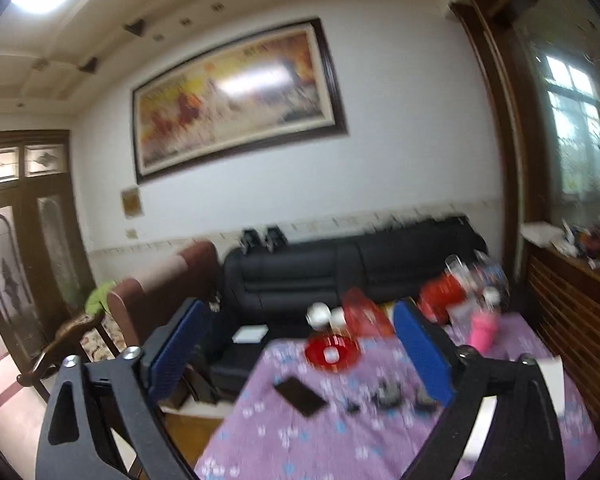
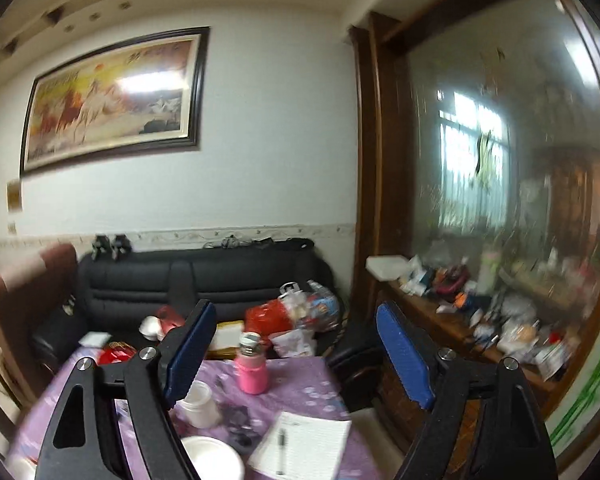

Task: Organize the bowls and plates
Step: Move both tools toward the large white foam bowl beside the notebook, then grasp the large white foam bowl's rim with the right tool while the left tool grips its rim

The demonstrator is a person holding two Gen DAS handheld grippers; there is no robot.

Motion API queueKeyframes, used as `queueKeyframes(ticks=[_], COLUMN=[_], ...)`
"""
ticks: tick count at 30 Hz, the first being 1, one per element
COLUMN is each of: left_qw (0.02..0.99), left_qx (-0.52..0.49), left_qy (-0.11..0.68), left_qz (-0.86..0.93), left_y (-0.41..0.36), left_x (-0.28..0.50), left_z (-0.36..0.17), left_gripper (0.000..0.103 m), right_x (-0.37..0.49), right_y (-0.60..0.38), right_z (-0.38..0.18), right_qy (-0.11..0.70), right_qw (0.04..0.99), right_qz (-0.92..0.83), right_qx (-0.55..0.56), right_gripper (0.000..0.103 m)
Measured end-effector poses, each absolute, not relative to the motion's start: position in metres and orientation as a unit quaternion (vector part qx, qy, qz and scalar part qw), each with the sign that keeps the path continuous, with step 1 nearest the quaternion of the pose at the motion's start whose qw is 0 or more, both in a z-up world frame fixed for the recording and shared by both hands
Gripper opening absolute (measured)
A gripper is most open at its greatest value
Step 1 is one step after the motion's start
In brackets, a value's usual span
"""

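Left claw (image 1: 300,344) and right claw (image 2: 296,356): both spread wide, holding nothing, raised above the tabletop (image 2: 300,384) (purple floral cloth). White bowl (image 2: 214,458) at near edge; red plate (image 1: 332,352) at far end, blurred.

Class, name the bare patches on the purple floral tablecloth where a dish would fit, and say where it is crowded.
Bare cloth lies nearside of the black phone, and between the pink bottle and lined notepad. Crowded: the far edge around the red plate and red bags.

Left gripper (image 1: 300,356) and right gripper (image 2: 296,354) held level, jaws spread wide toward twelve o'clock, gripping nothing.
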State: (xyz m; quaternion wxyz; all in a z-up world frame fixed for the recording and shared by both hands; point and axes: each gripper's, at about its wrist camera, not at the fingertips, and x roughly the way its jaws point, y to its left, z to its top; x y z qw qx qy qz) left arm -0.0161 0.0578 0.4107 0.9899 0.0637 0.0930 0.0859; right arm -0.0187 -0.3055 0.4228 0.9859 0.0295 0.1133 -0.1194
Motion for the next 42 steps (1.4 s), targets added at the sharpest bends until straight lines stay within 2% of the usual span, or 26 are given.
queueKeyframes(ticks=[4,13,16,18,24,26,28,31,33,35,37,39,42], left_qw=[0.990,0.969,0.956,0.948,0.934,0.928,0.920,0.906,0.904,0.897,0.892,0.891,0.889], left_qx=[0.019,-0.046,-0.089,-0.093,-0.102,-0.113,-0.119,-0.140,-0.148,-0.143,-0.144,-0.142,-0.149], left_qy=[0.135,0.240,0.276,0.301,0.339,0.352,0.371,0.395,0.398,0.415,0.424,0.428,0.429], left_qz=[0.043,-0.031,-0.049,-0.053,-0.043,-0.043,-0.044,-0.047,-0.043,-0.052,-0.058,-0.061,-0.064], left_y=[0.042,0.004,-0.005,-0.014,-0.028,-0.029,-0.031,-0.030,-0.029,-0.033,-0.034,-0.035,-0.030], left_x=[0.020,0.074,0.086,0.097,0.127,0.135,0.146,0.158,0.159,0.163,0.164,0.166,0.168], left_z=[0.387,0.263,0.210,0.178,0.119,0.105,0.090,0.068,0.056,0.047,0.042,0.039,0.036], left_gripper=[0.099,0.099,0.099,0.099,0.097,0.093,0.083,0.079,0.079,0.079,0.079,0.079,0.079], right_x=[0.012,0.068,0.076,0.082,0.090,0.099,0.108,0.119,0.127,0.131,0.135,0.137,0.138], right_y=[-0.301,-0.291,-0.288,-0.285,-0.287,-0.292,-0.297,-0.304,-0.304,-0.306,-0.306,-0.304,-0.295], right_z=[0.375,0.245,0.204,0.178,0.109,0.086,0.067,0.039,0.026,0.013,0.004,-0.001,-0.004], right_qy=[0.158,0.246,0.258,0.268,0.280,0.291,0.306,0.331,0.350,0.366,0.379,0.389,0.399], right_qw=[0.982,0.959,0.950,0.945,0.934,0.926,0.917,0.905,0.899,0.891,0.882,0.876,0.872], right_qz=[-0.089,-0.017,0.005,0.013,0.005,-0.001,-0.008,-0.015,-0.011,-0.006,0.004,0.015,0.038], right_qx=[0.060,0.137,0.174,0.187,0.221,0.242,0.255,0.268,0.262,0.269,0.281,0.285,0.280], right_gripper=[0.086,0.085,0.077,0.067,0.066,0.066,0.065,0.064,0.058,0.057,0.049,0.025,0.010])
